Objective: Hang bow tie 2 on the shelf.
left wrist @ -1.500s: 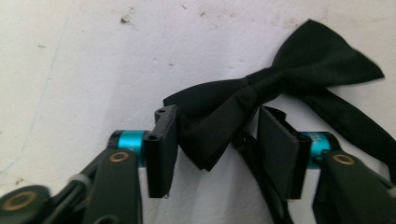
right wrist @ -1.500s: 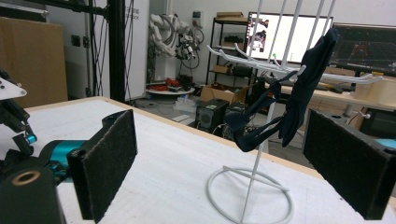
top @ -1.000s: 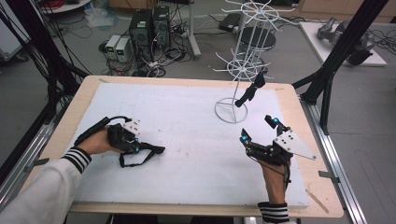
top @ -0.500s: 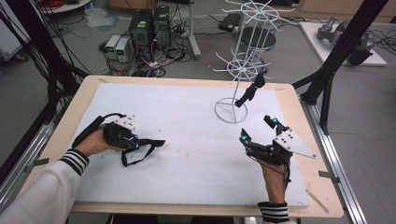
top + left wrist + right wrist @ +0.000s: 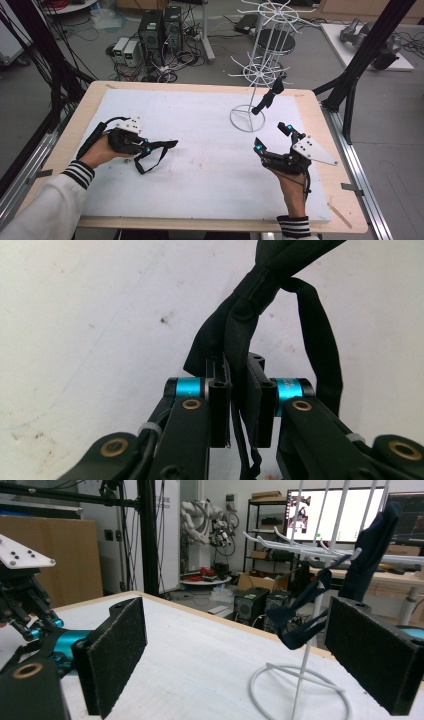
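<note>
Left gripper [image 5: 161, 146] clamps the black strap [image 5: 152, 156] low over the table, seemingly to carry it toward the white wire rack [image 5: 260, 75], while right gripper [image 5: 272, 137] waits with jaws apart.

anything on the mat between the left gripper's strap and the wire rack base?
Nothing. In the high view the white mat is bare between the black strap, pinched in the left gripper, and the wire rack's ring base.

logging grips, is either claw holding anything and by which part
The left claw is shut on a black strap, pinching a bunched fold of it. The right claw is open and holds nothing.
</note>
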The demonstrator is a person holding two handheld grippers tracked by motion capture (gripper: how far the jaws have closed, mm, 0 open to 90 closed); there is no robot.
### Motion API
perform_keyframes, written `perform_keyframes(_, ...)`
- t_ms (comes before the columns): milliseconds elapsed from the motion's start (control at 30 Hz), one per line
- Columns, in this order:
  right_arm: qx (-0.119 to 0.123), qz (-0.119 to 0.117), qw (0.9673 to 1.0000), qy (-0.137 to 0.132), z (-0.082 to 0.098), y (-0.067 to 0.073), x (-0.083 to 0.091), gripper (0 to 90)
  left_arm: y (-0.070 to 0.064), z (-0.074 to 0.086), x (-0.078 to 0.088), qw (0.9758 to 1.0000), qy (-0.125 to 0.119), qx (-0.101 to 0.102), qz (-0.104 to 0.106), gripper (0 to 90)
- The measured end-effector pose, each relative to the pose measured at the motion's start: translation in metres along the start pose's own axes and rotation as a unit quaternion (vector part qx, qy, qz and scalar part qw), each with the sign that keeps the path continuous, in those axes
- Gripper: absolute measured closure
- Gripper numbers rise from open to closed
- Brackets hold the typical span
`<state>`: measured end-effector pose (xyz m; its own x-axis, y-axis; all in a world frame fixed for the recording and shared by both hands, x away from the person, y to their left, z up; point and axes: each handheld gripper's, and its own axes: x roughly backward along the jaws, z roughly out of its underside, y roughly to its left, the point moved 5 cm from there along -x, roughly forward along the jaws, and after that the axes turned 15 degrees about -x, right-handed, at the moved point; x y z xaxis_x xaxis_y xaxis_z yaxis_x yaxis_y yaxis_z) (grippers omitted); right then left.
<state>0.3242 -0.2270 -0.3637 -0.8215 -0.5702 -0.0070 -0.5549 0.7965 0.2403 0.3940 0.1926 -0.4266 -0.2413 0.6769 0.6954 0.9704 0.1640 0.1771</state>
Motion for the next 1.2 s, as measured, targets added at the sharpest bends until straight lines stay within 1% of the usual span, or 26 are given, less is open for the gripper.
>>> perform_keyframes(33,-0.003,-0.007,1.0,0.0,-0.002,0.001,-0.001,9.7,0.0,-0.001,0.0,1.0,-0.005,0.005,-0.003,81.9)
perform_keyframes(100,-0.003,-0.016,0.9999,0.0,-0.004,0.003,-0.002,9.7,0.0,-0.004,0.002,0.9999,-0.014,0.006,-0.007,82.0)
perform_keyframes(133,0.001,-0.018,0.9998,0.003,-0.005,0.005,-0.003,9.7,0.0,-0.006,0.003,0.9997,-0.02,0.011,-0.01,82.0)
perform_keyframes(167,0.006,-0.021,0.9998,0.007,-0.006,0.006,-0.003,9.8,0.001,-0.007,0.003,0.9997,-0.022,0.009,-0.011,82.0)
perform_keyframes(200,0.007,-0.024,0.9996,0.01,-0.007,0.008,-0.004,9.8,0.0,-0.008,0.004,0.9994,-0.028,0.015,-0.013,81.9)
perform_keyframes(300,0.016,-0.03,0.9993,0.016,-0.009,0.011,-0.007,9.8,0.0,-0.011,0.007,0.9986,-0.046,0.022,-0.016,81.9)
perform_keyframes(400,0.017,-0.038,0.9988,0.026,-0.011,0.015,-0.01,9.8,0.0,-0.017,0.01,0.9968,-0.072,0.031,-0.017,81.9)
perform_keyframes(433,0.021,-0.042,0.9985,0.028,-0.012,0.016,-0.012,9.8,0.001,-0.019,0.012,0.9963,-0.079,0.03,-0.017,81.9)
perform_keyframes(467,0.02,-0.046,0.9983,0.031,-0.012,0.017,-0.013,9.8,0.0,-0.022,0.012,0.9951,-0.091,0.036,-0.018,81.9)
perform_keyframes(567,0.02,-0.055,0.9975,0.039,-0.012,0.019,-0.018,9.8,-0.003,-0.03,0.015,0.9922,-0.117,0.041,-0.012,81.8)
perform_keyframes(633,0.019,-0.06,0.9971,0.043,-0.013,0.021,-0.02,9.8,-0.005,-0.034,0.015,0.9911,-0.128,0.035,-0.01,81.8)
perform_keyframes(667,0.018,-0.063,0.9968,0.045,-0.014,0.022,-0.022,9.8,-0.006,-0.036,0.015,0.9912,-0.128,0.032,-0.009,81.9)
perform_keyframes(767,0.021,-0.071,0.9961,0.049,-0.015,0.026,-0.025,9.8,-0.008,-0.041,0.014,0.9901,-0.137,0.03,-0.008,81.8)
perform_keyframes(867,0.023,-0.08,0.9951,0.053,-0.017,0.028,-0.028,9.8,-0.01,-0.047,0.014,0.9879,-0.152,0.03,-0.007,81.9)
perform_keyframes(900,0.016,-0.087,0.9944,0.058,-0.017,0.029,-0.029,9.8,-0.01,-0.048,0.015,0.9879,-0.153,0.028,-0.006,81.8)
perform_keyframes(967,0.016,-0.097,0.9935,0.059,-0.018,0.03,-0.03,9.8,-0.013,-0.051,0.015,0.986,-0.164,0.028,-0.003,81.8)
perform_keyframes(1000,0.013,-0.101,0.9928,0.063,-0.018,0.031,-0.031,9.8,-0.014,-0.053,0.015,0.986,-0.165,0.022,-0.004,81.8)
perform_keyframes(1067,0.012,-0.111,0.9914,0.067,-0.018,0.033,-0.033,9.8,-0.016,-0.056,0.016,0.985,-0.171,0.021,-0.003,81.8)
perform_keyframes(1100,0.013,-0.115,0.9909,0.069,-0.018,0.033,-0.034,9.8,-0.017,-0.058,0.016,0.9846,-0.174,0.017,-0.003,81.8)
perform_keyframes(1133,0.009,-0.121,0.9899,0.073,-0.018,0.033,-0.035,9.8,-0.017,-0.059,0.016,0.984,-0.177,0.017,-0.003,81.8)
perform_keyframes(1167,0.006,-0.123,0.9896,0.075,-0.018,0.033,-0.036,9.8,-0.018,-0.061,0.016,0.9832,-0.182,0.016,-0.002,81.8)
perform_keyframes(1200,0.003,-0.126,0.989,0.078,-0.018,0.034,-0.037,9.8,-0.018,-0.061,0.016,0.9829,-0.183,0.017,-0.003,81.9)
